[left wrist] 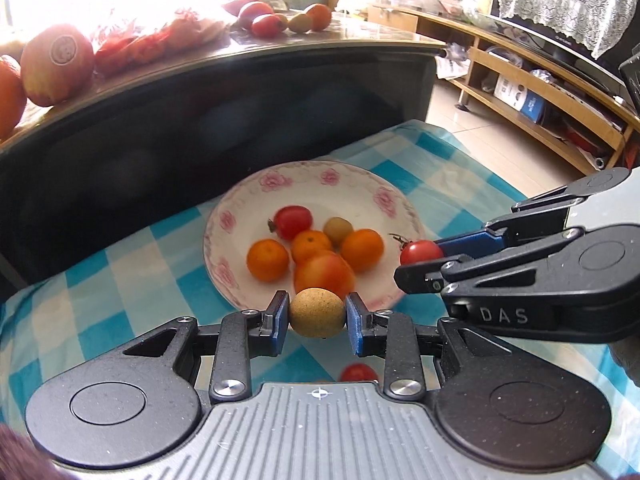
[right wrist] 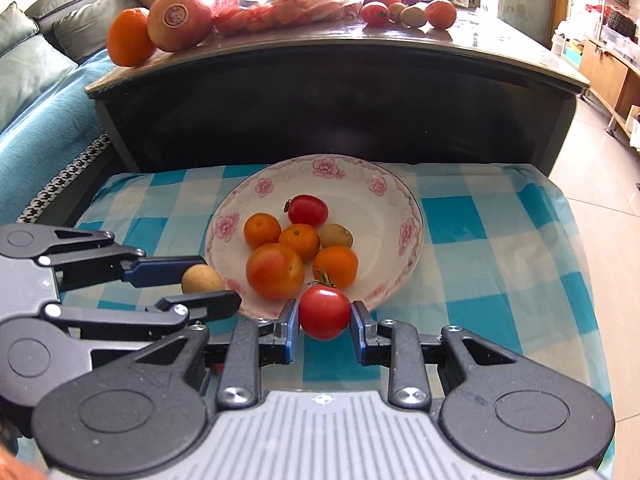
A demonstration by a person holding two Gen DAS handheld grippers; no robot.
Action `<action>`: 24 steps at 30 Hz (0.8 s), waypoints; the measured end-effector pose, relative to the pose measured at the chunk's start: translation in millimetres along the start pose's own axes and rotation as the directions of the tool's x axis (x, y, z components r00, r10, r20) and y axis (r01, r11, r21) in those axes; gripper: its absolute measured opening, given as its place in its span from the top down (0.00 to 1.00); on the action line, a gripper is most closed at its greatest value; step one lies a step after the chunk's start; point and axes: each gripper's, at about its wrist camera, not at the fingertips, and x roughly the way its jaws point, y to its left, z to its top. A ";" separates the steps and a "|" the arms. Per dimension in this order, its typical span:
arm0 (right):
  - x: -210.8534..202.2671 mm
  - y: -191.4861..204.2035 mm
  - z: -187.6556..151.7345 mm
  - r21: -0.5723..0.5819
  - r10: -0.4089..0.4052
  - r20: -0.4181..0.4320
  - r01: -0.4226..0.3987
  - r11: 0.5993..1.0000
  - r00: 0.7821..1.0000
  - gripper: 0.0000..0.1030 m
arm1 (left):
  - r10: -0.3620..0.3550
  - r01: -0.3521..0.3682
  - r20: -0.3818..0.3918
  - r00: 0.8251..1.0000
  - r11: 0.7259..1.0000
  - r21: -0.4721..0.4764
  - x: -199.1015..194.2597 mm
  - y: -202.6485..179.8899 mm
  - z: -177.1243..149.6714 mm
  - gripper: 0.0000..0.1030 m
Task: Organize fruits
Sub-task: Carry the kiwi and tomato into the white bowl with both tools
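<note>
A white plate with pink flowers (left wrist: 240, 216) (right wrist: 384, 188) sits on the blue checked cloth and holds several small oranges, a red tomato, a pale green fruit and a bigger orange-red fruit (left wrist: 324, 276) (right wrist: 275, 270). My left gripper (left wrist: 317, 317) (right wrist: 208, 280) is shut on a tan round fruit (left wrist: 317, 312) (right wrist: 200, 278) at the plate's near-left rim. My right gripper (right wrist: 325, 317) (left wrist: 420, 258) is shut on a red cherry tomato (right wrist: 325, 311) (left wrist: 420, 251) with a green stem, just above the plate's near rim.
Behind the cloth rises a dark table (right wrist: 320, 104) carrying more oranges, tomatoes and a red net bag (right wrist: 256, 4). Another red tomato (left wrist: 358, 372) lies on the cloth under my left gripper. A wooden shelf (left wrist: 540, 80) stands at the right; a sofa (right wrist: 36, 64) at the left.
</note>
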 end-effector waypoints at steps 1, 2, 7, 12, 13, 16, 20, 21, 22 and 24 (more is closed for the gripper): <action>3.9 -0.8 1.7 0.000 0.000 -0.004 0.000 1.000 1.000 0.70 | 0.004 -0.004 -0.002 1.000 1.000 0.002 2.6 1.2 0.6 0.63; 7.3 -1.6 3.0 0.000 0.001 -0.006 -0.001 1.000 1.000 0.70 | 0.005 -0.005 -0.005 1.000 1.000 0.002 5.4 2.5 1.2 0.63; 20.3 -5.6 6.6 0.001 0.003 -0.016 -0.003 1.000 1.000 0.70 | 0.011 -0.011 -0.023 1.000 1.000 0.003 17.9 6.0 1.6 0.63; 26.7 -9.7 10.6 0.011 0.010 -0.014 -0.009 1.000 1.000 0.70 | 0.016 -0.016 -0.022 1.000 1.000 0.003 24.2 8.4 4.2 0.63; 28.2 -10.1 11.3 0.009 0.008 -0.014 -0.008 1.000 1.000 0.70 | 0.018 -0.018 -0.020 1.000 1.000 0.003 25.0 8.7 4.5 0.63; 31.8 -11.3 13.1 0.011 0.008 -0.014 -0.008 1.000 1.000 0.70 | 0.017 -0.017 -0.022 1.000 1.000 -0.010 28.7 10.8 5.3 0.63; 35.1 -13.7 15.7 0.022 0.009 -0.010 -0.009 1.000 1.000 0.70 | 0.023 -0.023 -0.016 1.000 1.000 -0.018 30.0 11.9 7.2 0.63; 35.4 -14.7 16.1 0.027 0.011 -0.010 -0.011 1.000 1.000 0.70 | 0.026 -0.026 -0.015 1.000 0.999 -0.018 30.0 11.7 7.8 0.63; 35.5 -15.4 16.5 0.030 0.014 -0.009 -0.013 0.999 1.000 0.69 | 0.027 -0.027 -0.013 1.000 0.999 -0.020 29.7 12.0 8.2 0.63; 34.7 -15.9 17.6 0.037 0.014 -0.002 -0.014 0.999 1.000 0.69 | 0.028 -0.028 -0.008 1.000 0.999 -0.029 28.4 12.8 8.8 0.62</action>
